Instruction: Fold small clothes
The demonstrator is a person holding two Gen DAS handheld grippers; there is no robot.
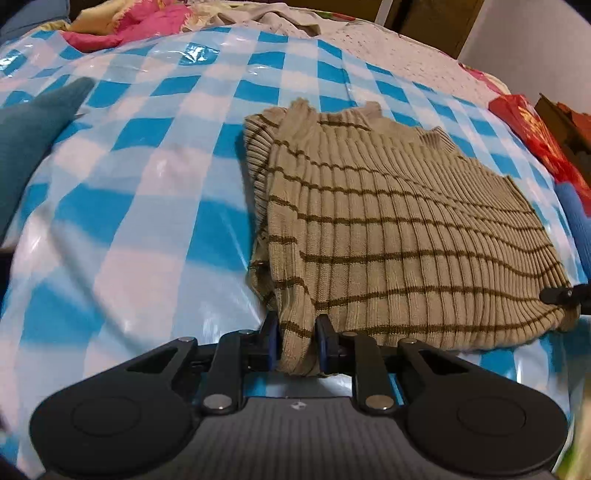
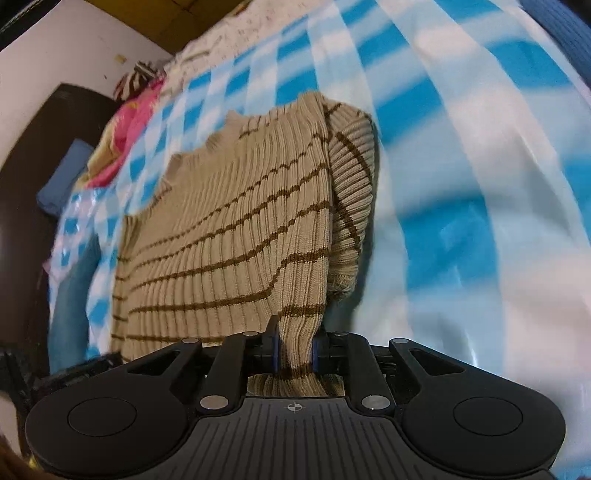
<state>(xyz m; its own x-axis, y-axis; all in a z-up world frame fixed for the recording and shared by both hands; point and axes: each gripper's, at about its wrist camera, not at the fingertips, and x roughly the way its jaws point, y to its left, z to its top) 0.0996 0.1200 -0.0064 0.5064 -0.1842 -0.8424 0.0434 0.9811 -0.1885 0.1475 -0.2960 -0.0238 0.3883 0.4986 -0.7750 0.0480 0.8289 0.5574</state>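
Observation:
A small beige ribbed sweater with thin brown stripes [image 1: 399, 236] lies partly folded on a blue-and-white checked plastic sheet [image 1: 147, 177]. My left gripper [image 1: 297, 339] is shut on the sweater's near left corner, a bunch of knit pinched between its blue pads. In the right wrist view the same sweater [image 2: 236, 236] stretches away from me, one sleeve folded along its right side. My right gripper [image 2: 295, 349] is shut on the sweater's near right corner. The tip of the right gripper [image 1: 561, 295] shows at the sweater's right edge in the left wrist view.
A teal cloth [image 1: 33, 144] lies at the left, pink and patterned fabrics [image 1: 125, 26] at the far edge, a pale knitted item [image 1: 399, 59] beyond the sweater. A red bag [image 1: 535, 136] sits at the right edge. A dark wooden headboard [image 2: 33, 177] and white wall border the bed.

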